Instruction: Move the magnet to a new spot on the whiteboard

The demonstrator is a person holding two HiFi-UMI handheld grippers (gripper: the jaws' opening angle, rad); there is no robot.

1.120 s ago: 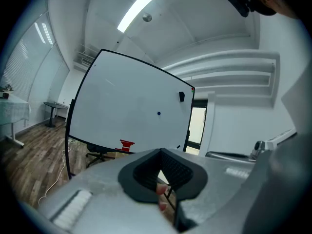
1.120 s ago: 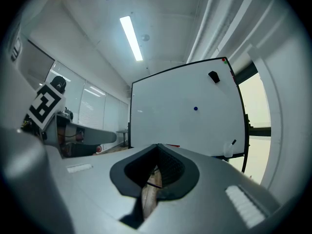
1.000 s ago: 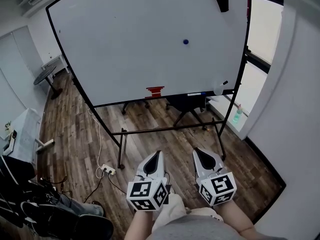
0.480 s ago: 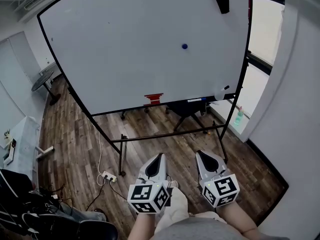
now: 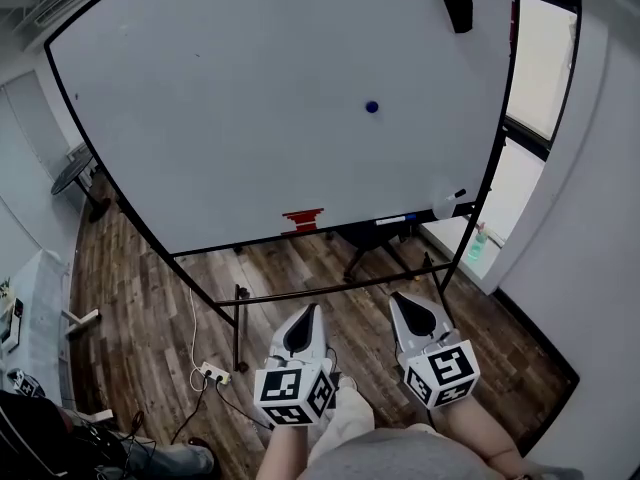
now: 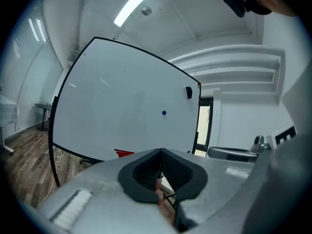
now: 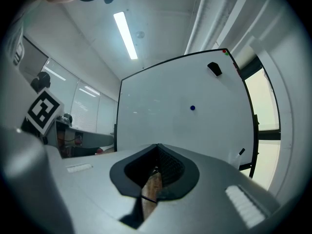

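A small round blue magnet (image 5: 372, 107) sticks to the large whiteboard (image 5: 250, 118), right of its middle; it also shows as the blue magnet (image 6: 164, 113) and the blue magnet (image 7: 192, 108) in the two gripper views. My left gripper (image 5: 311, 310) and right gripper (image 5: 398, 299) hang side by side low in the head view, well short of the board, both pointing at it. Each has its jaws closed tip to tip with nothing between them.
A black eraser (image 5: 456, 9) sits at the board's top right. A red object (image 5: 303, 219) and markers (image 5: 390, 219) rest on the tray. A spray bottle (image 5: 476, 240) stands by the window. A power strip (image 5: 211, 373) and cable lie on the wood floor, beside the board's stand legs.
The whiteboard has grown larger in the head view as both grippers came nearer to it. Neither gripper's jaws changed.
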